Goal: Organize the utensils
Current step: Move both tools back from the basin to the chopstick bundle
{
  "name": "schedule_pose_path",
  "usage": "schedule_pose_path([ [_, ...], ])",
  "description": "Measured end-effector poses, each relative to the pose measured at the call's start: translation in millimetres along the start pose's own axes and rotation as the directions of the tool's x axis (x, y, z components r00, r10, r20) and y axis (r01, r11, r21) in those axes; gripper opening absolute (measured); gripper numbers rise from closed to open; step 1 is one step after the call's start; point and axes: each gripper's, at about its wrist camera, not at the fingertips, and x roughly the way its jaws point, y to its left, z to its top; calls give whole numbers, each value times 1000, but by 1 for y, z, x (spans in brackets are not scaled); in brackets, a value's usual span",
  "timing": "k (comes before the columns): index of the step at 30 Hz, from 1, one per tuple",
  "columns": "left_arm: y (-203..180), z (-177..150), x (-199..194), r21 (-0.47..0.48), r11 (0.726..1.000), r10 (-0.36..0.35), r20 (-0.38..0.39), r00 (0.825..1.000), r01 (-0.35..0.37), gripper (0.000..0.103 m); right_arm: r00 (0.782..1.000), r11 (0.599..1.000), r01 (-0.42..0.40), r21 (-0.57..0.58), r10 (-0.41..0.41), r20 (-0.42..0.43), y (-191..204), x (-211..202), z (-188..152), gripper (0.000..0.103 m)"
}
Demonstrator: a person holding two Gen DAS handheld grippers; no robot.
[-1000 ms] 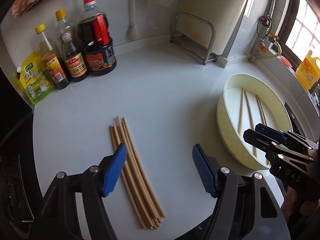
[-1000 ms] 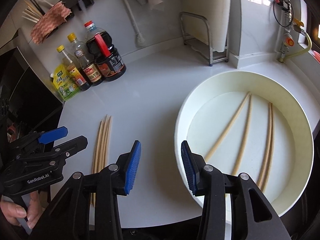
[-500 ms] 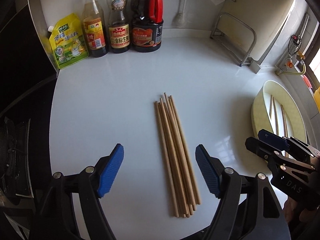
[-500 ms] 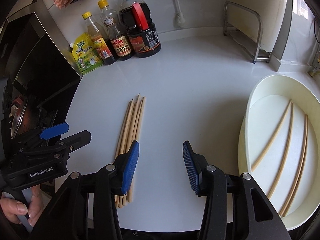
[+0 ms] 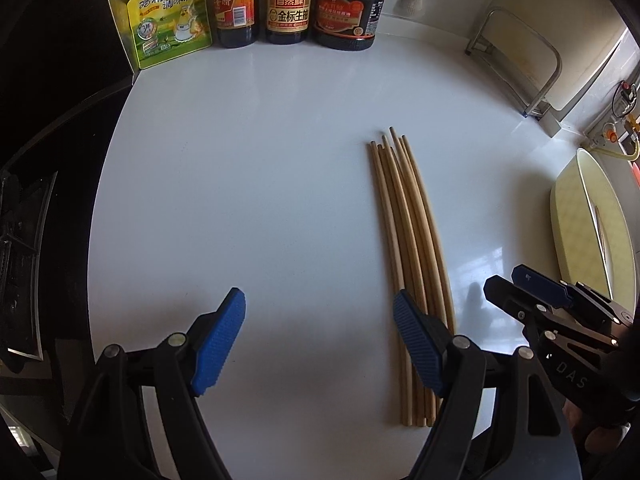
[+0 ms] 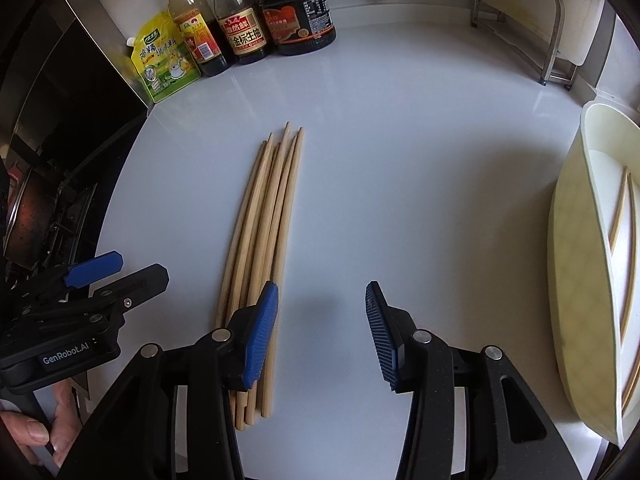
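In the left wrist view, my left hand-held gripper (image 5: 318, 334) stands wide and empty over the white worktop (image 5: 248, 184); the bundle of chopsticks (image 5: 408, 264) lies under its right finger, long axis running away from me, so this one must shift right. In the right wrist view, my right hand-held gripper (image 6: 322, 330) is half open and empty; the same chopsticks (image 6: 266, 236) pass under its left finger. Both seem equally near. More chopsticks lie in the cream basin (image 6: 576, 264) at the right.
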Motion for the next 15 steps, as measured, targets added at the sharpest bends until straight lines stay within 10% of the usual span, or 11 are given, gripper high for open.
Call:
schedule_pose_path([
  [15,7,-7,15,-6,1000,7,-13,1000,-7,75,999,998,36,-50,-37,-23,14,21,0,44],
])
